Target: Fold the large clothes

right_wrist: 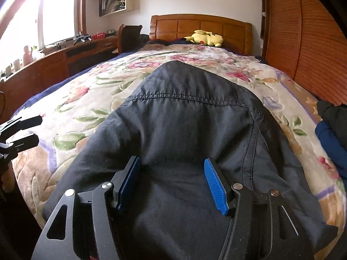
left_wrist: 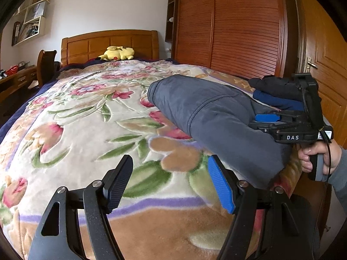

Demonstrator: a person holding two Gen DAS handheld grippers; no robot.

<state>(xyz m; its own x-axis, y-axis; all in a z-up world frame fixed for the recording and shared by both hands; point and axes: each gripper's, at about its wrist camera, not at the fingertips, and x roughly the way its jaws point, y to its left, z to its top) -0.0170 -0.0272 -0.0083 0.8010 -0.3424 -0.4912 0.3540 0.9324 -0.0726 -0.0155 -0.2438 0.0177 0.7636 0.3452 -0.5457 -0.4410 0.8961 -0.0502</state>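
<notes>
A folded dark grey garment lies on the floral blanket near the bed's right side; it fills the middle of the right wrist view. My left gripper is open and empty, hovering over the blanket just left of the garment's near end. My right gripper is open, its fingers spread over the garment's near part; in the left wrist view it rests against the garment's right side. The left gripper also shows at the left edge of the right wrist view.
A stack of folded dark and blue clothes sits at the bed's right edge, seen too in the right wrist view. A yellow plush toy lies by the headboard. A wooden wardrobe stands right; a desk left.
</notes>
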